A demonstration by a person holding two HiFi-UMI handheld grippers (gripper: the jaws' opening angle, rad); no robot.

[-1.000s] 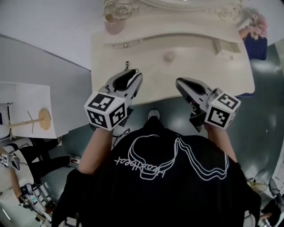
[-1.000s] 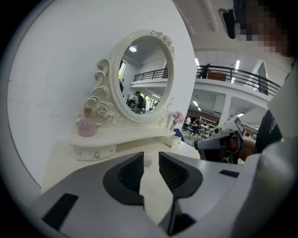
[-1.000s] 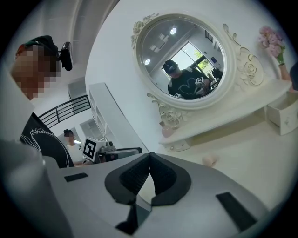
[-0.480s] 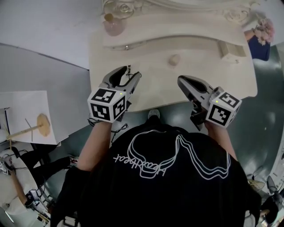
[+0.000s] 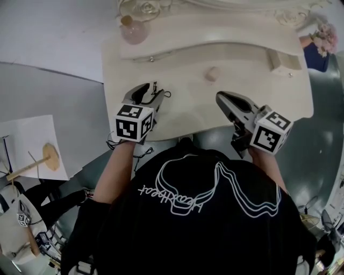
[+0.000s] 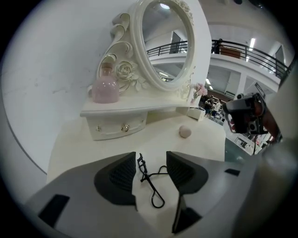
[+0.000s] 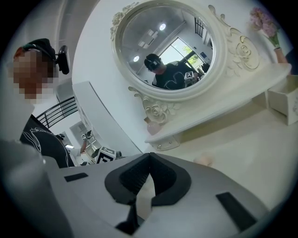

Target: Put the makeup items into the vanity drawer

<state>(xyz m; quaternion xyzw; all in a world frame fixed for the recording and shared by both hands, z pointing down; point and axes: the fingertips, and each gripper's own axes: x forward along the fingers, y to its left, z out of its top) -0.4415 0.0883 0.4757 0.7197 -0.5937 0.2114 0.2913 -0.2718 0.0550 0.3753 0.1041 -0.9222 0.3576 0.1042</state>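
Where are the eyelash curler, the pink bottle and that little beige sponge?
eyelash curler (image 6: 140,163), left gripper view, its clamp end.
pink bottle (image 6: 105,89), left gripper view, its round body.
beige sponge (image 6: 185,132), left gripper view, its middle.

Head view: eyelash curler (image 5: 155,87) part-hidden beneath left gripper (image 5: 151,92) tips. Mirror frame (image 5: 146,7), beyond both grippers, cut off by top edge. Right gripper view: sponge (image 7: 203,161) half-hidden behind right gripper (image 7: 148,158) body, its shape unclear.
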